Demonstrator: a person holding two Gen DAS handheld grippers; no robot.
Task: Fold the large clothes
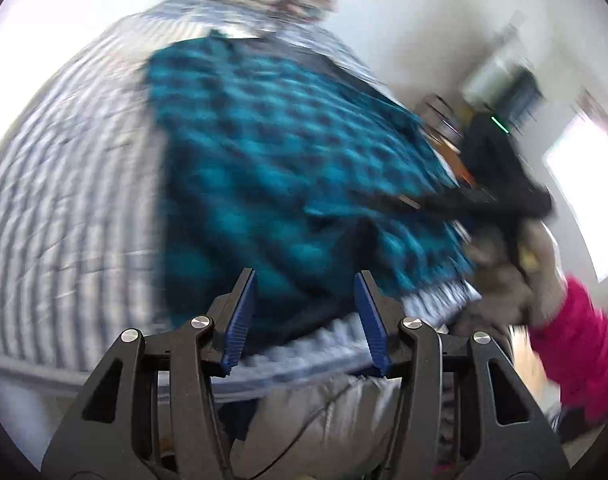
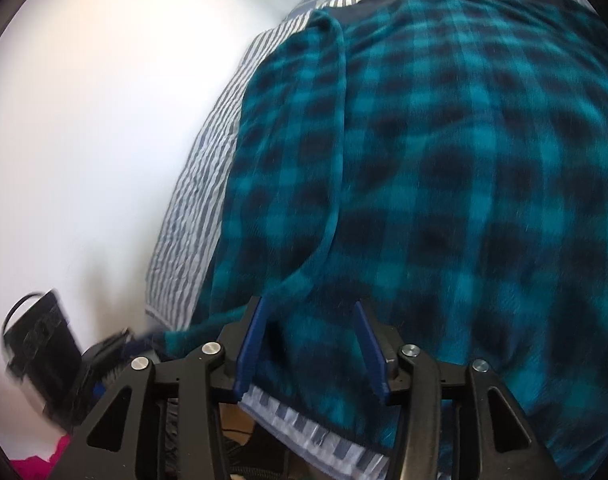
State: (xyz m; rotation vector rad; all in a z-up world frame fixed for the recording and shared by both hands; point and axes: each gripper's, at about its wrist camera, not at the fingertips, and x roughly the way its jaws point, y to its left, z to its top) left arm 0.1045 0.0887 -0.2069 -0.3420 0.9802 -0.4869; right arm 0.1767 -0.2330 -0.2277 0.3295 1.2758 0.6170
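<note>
Both tongs stand wide and hold nothing. Left tongs (image 1: 305, 312) hover over the near edge of the plaid shirt (image 1: 288, 152), which lies spread on the striped bed (image 1: 72, 184). Right tongs (image 2: 308, 340) hang over the shirt's folded edge (image 2: 335, 160).

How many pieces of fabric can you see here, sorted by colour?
Teal and black plaid: 1, the garment spread on the bed.
Blue and white striped: 1, the bedspread under it.
Pink: 1, a cloth item off to the side, too blurred to identify.
Total: 3
</note>
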